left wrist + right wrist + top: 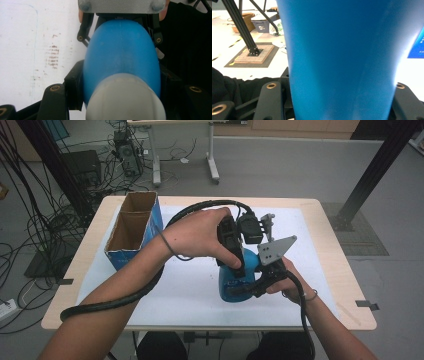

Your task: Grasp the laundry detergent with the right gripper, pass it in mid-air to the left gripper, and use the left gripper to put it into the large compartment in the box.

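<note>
Grey floor, cluttered edges

A pale wooden table (330, 270) carries a white mat (190, 295). Beyond it lies grey floor (280, 170), with a white-legged desk (212, 167), tangled black cables (30, 220) at left and a black metal post (375, 170) at right

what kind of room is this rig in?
Most likely a robotics lab or workshop: cable bundles trail over the grey floor, a computer tower sits under a bench, and black aluminium frame posts stand beside the table.
</note>
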`<state>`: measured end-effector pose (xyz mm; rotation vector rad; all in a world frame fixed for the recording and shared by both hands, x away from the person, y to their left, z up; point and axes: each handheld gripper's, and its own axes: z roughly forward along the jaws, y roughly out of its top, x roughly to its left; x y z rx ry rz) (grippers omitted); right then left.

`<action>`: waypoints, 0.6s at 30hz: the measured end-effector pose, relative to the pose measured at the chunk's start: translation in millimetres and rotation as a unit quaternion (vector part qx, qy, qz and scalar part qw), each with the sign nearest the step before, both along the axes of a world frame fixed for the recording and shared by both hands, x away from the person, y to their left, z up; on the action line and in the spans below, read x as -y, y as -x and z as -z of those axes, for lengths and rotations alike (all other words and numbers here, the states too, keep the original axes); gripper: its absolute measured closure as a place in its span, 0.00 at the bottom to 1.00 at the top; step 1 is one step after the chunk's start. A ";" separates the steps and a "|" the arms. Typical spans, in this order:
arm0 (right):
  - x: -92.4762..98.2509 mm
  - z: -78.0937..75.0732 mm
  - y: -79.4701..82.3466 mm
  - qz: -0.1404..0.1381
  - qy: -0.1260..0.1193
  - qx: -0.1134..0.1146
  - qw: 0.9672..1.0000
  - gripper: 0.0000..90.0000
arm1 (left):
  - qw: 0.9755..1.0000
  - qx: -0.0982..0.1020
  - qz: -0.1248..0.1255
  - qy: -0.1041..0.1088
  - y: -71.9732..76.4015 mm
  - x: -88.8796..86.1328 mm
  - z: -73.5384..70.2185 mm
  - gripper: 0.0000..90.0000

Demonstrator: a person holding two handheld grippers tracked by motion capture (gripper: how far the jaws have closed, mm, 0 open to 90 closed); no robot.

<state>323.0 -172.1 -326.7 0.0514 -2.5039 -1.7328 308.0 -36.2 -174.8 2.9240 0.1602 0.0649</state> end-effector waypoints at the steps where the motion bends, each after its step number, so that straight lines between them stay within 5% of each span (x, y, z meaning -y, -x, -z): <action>1: 0.0 0.0 0.0 0.000 -0.001 0.000 1.000 0.48 | 1.000 0.000 0.001 -0.001 0.2 -0.1 -0.1 0.42; 18: -0.9 -0.3 1.0 0.001 0.000 0.002 1.000 0.48 | 1.000 0.002 0.001 0.000 1.0 -2.1 0.3 0.42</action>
